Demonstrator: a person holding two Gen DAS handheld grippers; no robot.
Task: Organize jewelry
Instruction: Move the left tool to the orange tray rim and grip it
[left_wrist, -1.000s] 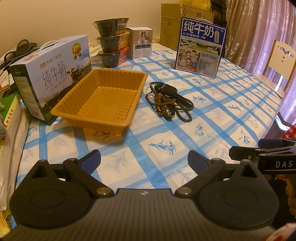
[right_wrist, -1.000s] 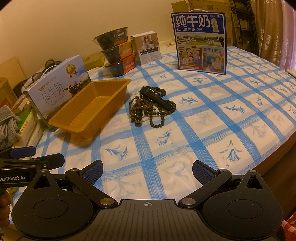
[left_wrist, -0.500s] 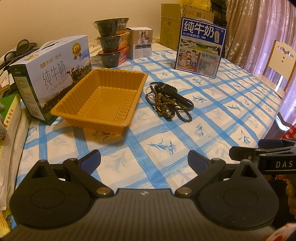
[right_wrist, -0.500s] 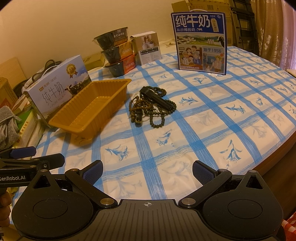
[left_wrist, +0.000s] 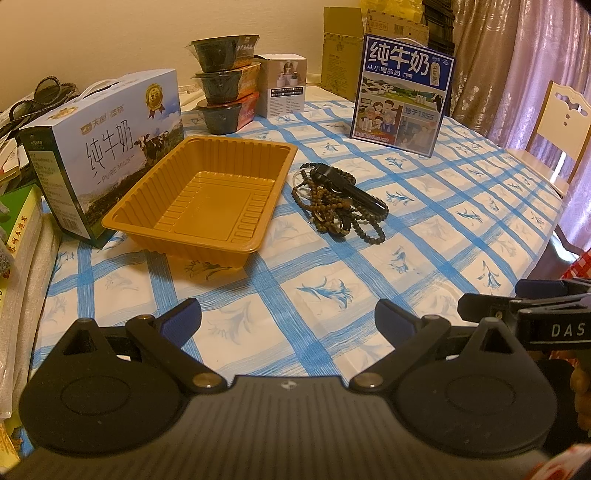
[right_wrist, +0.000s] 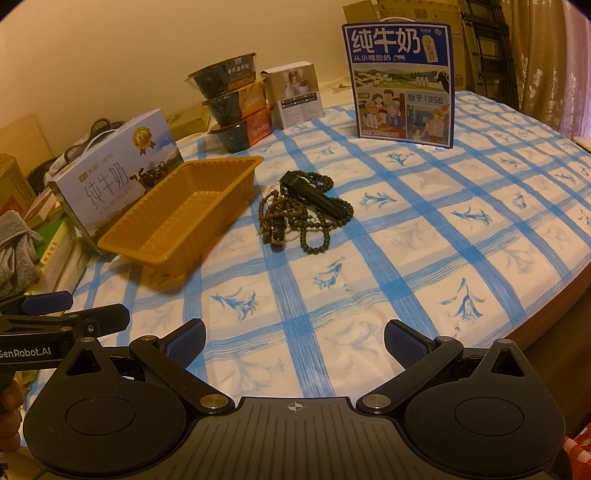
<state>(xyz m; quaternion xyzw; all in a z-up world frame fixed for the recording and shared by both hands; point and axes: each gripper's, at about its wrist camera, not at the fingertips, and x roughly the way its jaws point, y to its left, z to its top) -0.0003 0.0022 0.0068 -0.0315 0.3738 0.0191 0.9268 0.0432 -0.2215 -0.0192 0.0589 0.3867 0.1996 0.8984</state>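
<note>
A tangled pile of dark bead bracelets and necklaces (left_wrist: 338, 206) lies on the blue-checked tablecloth, with a black bar-shaped item across it; it also shows in the right wrist view (right_wrist: 303, 212). An empty orange plastic tray (left_wrist: 207, 195) sits just left of the pile, also seen in the right wrist view (right_wrist: 181, 218). My left gripper (left_wrist: 288, 319) is open and empty, low over the table's near edge. My right gripper (right_wrist: 295, 338) is open and empty, beside the left one and well short of the pile.
A milk carton box (left_wrist: 107, 147) stands left of the tray. Stacked black bowls (left_wrist: 225, 81), a small white box (left_wrist: 284, 86) and a blue milk box (left_wrist: 402, 92) stand at the back. A white chair (left_wrist: 557, 133) is at the right. Books (left_wrist: 18, 236) lie at the left edge.
</note>
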